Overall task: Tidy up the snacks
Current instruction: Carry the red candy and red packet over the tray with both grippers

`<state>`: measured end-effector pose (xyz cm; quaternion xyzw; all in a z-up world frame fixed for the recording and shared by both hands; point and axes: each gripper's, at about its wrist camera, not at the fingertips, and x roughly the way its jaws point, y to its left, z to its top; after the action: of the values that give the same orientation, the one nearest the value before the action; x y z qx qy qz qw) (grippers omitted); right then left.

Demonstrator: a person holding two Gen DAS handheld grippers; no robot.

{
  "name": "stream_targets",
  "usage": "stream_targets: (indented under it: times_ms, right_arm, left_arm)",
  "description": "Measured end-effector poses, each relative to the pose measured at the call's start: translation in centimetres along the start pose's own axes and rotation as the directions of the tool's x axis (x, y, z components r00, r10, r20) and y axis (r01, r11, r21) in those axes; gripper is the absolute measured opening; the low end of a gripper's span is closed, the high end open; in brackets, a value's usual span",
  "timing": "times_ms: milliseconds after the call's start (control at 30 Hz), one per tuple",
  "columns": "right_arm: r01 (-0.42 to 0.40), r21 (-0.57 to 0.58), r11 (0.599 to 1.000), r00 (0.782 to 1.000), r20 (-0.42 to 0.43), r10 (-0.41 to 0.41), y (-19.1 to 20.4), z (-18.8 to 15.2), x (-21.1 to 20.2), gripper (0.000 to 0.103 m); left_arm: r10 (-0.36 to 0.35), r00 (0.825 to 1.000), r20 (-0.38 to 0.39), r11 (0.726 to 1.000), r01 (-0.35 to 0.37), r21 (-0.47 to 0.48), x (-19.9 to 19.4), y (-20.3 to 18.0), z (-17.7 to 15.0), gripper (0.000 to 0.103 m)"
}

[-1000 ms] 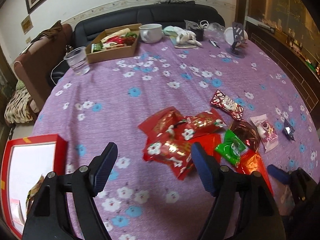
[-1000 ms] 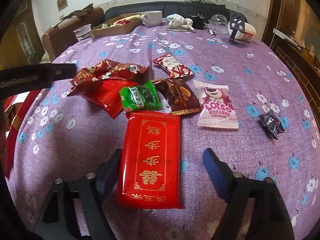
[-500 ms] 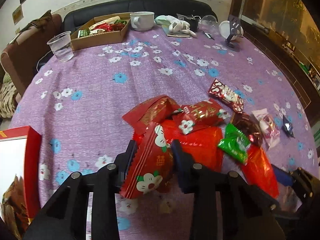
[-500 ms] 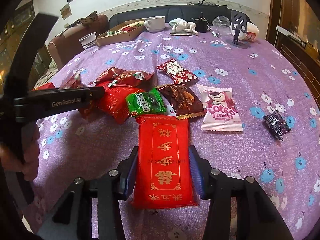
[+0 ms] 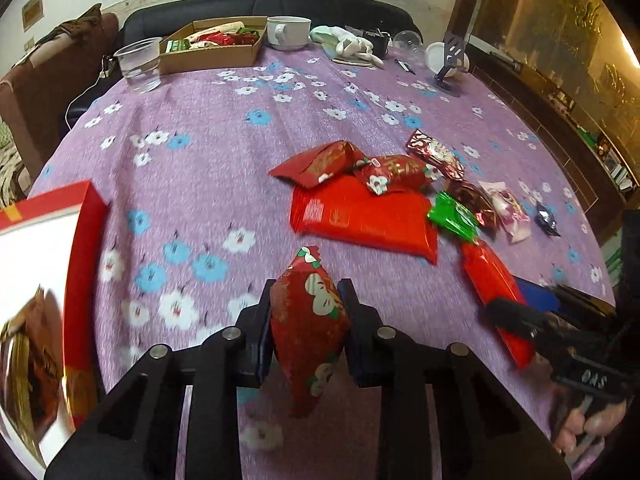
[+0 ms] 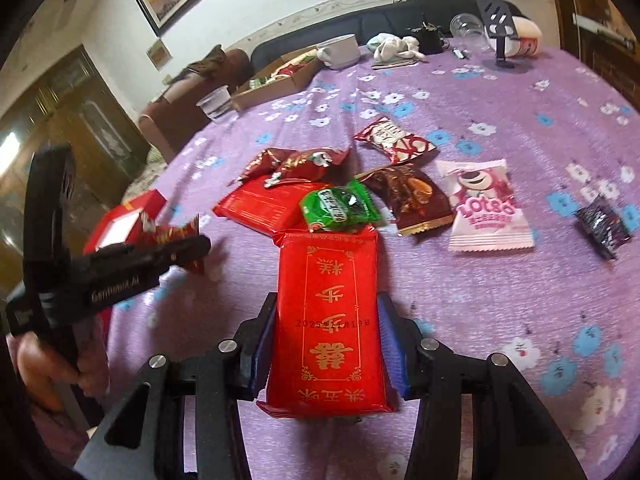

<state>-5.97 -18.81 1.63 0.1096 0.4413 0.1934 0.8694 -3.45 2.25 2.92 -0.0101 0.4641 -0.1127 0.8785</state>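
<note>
My left gripper (image 5: 305,304) is shut on a dark red flowered snack packet (image 5: 308,324) and holds it above the purple cloth, right of the red gift box (image 5: 86,208). It also shows in the right wrist view (image 6: 176,250). My right gripper (image 6: 326,332) is shut on a flat red packet with gold characters (image 6: 328,320); this packet shows in the left wrist view (image 5: 492,280). A pile of snacks lies ahead: a large flat red packet (image 5: 360,216), a green packet (image 6: 338,208), a brown packet (image 6: 408,196) and a pink Lotso packet (image 6: 484,204).
A cardboard box with snacks (image 5: 212,46), a plastic cup (image 5: 138,64) and a white mug (image 5: 288,32) stand at the far edge. A small dark packet (image 6: 602,226) lies at the right. A phone stand (image 6: 500,28) and a sofa (image 5: 260,4) are at the back.
Both grippers closed from open onto their packets. The left one has lifted its flowered packet off the pile and drawn back toward the red box. The right one holds the flat red packet.
</note>
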Motion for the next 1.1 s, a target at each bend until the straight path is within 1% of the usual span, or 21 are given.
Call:
stream_targets:
  times_ms: [100,200,300,433,600,733,800,900,1100]
  right_arm:
    - [-0.032,0.012,0.999,0.999,-0.005,0.032,0.2,-0.2,0.0,0.047]
    - [-0.056,0.022,0.998,0.998,-0.015,0.056,0.7,-0.4,0.1,0.047]
    - [-0.099,0.038,0.994,0.995,-0.030,0.100,1.4,-0.6,0.3,0.047]
    - [-0.152,0.046,0.987,0.986,-0.061,0.154,3.4,-0.4,0.9,0.047]
    - [-0.215,0.017,0.976,0.973,-0.085,0.216,7.4,0.1,1.5,0.047]
    - [-0.250,-0.020,0.968,0.963,-0.112,0.246,10.9,0.4,2.2,0.047]
    - [-0.270,-0.047,0.962,0.957,-0.125,0.263,13.1,0.6,2.7,0.047]
    - [-0.291,-0.085,0.953,0.950,-0.140,0.278,16.1,0.6,3.2,0.047]
    - [-0.325,-0.178,0.929,0.939,-0.177,0.294,22.2,0.6,4.5,0.047]
  left_arm:
    - [-0.017,1.000,0.003,1.000,0.017,-0.009,-0.9,0.0,-0.7,0.026]
    - [-0.027,0.999,0.022,1.000,0.027,-0.012,-2.3,0.1,-1.4,0.026]
    - [-0.020,0.998,0.059,1.000,0.021,-0.018,-4.2,0.6,-1.9,0.026]
    - [0.005,0.995,0.104,0.999,0.000,-0.048,-6.5,2.5,-2.6,0.026]
    - [0.055,0.990,0.134,0.993,-0.039,-0.115,-8.6,6.0,-4.1,0.026]
    - [0.109,0.983,0.149,0.981,-0.082,-0.178,-10.0,9.3,-5.5,0.026]
    - [0.126,0.980,0.153,0.974,-0.092,-0.208,-10.5,10.9,-6.4,0.026]
    - [0.181,0.971,0.154,0.958,-0.139,-0.251,-11.3,13.0,-7.5,0.026]
    - [0.225,0.961,0.159,0.932,-0.165,-0.323,-12.1,16.3,-9.1,0.027]
